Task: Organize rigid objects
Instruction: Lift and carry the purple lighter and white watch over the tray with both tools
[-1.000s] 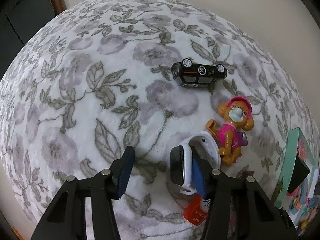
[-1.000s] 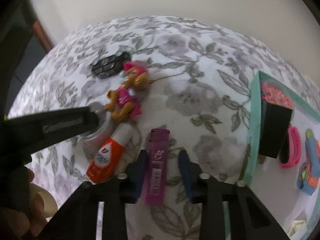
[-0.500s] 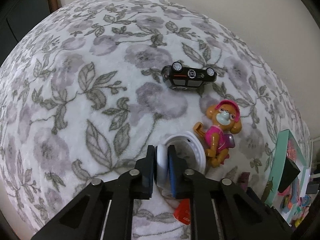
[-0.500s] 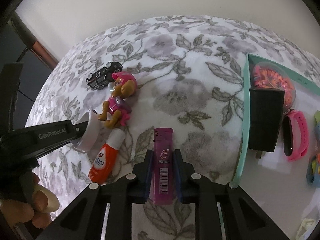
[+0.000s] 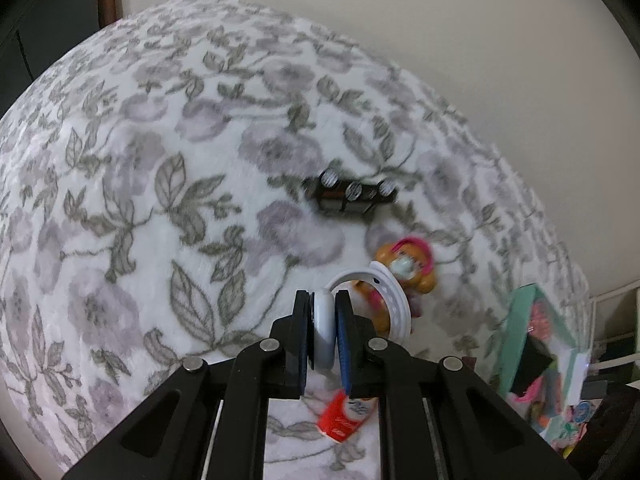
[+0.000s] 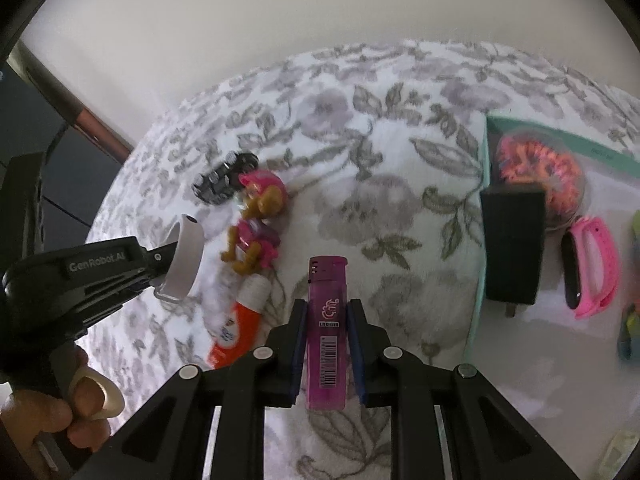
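My left gripper (image 5: 323, 308) is shut on a white smartwatch (image 5: 322, 330), whose strap (image 5: 394, 300) loops out to the right; it hangs a little above the floral blanket (image 5: 160, 208). The same watch (image 6: 185, 264) shows at the left of the right wrist view, in the left gripper (image 6: 160, 268). My right gripper (image 6: 326, 314) is shut on a purple lighter (image 6: 326, 320), held off the blanket. Lying on the blanket are a black toy car (image 5: 350, 194), a pink-and-brown toy dog (image 6: 256, 224) and an orange-and-white tube (image 6: 238, 326).
A teal tray (image 6: 478, 264) at the right holds a black charger (image 6: 514, 246), a pink wristband (image 6: 592, 266), an orange-pink spiky ball (image 6: 540, 168) and other small items. A pale wall rises behind the blanket. A person's hand (image 6: 60, 412) grips the left gripper's handle.
My left gripper closed on the white watch and lifted it off the blanket. My right gripper closed on the purple lighter and raised it, shifting toward the tray.
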`<state>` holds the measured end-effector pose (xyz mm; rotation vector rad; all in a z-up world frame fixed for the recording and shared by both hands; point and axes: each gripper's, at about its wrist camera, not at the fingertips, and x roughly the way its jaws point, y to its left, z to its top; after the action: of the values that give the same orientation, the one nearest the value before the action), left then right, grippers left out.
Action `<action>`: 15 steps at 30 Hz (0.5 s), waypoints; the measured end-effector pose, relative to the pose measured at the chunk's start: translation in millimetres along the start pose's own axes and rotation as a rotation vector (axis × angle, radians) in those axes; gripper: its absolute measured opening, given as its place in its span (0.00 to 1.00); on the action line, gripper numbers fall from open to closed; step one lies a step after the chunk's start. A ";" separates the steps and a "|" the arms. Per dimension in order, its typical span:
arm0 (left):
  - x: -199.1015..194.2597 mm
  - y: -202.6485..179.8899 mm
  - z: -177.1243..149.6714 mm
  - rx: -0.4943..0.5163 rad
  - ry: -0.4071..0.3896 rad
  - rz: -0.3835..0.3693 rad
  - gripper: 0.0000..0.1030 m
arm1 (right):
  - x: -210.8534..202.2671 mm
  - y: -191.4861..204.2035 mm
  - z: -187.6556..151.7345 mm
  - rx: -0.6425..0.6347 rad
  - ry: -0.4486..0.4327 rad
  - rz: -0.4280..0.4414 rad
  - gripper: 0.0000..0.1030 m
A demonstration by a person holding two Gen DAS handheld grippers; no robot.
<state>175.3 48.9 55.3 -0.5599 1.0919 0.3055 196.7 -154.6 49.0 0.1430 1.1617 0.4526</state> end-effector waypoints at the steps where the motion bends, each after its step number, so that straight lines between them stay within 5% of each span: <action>1: -4.5 -1.5 1.7 0.005 -0.009 -0.006 0.12 | -4.8 0.4 1.2 0.000 -0.011 0.006 0.20; 15: -60.5 -52.6 7.6 0.113 -0.131 -0.127 0.12 | -87.9 -25.9 17.0 0.060 -0.212 -0.040 0.20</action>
<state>180.6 12.2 126.8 -0.4993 0.9360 0.1660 191.1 -212.4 121.9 0.2140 0.9690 0.3578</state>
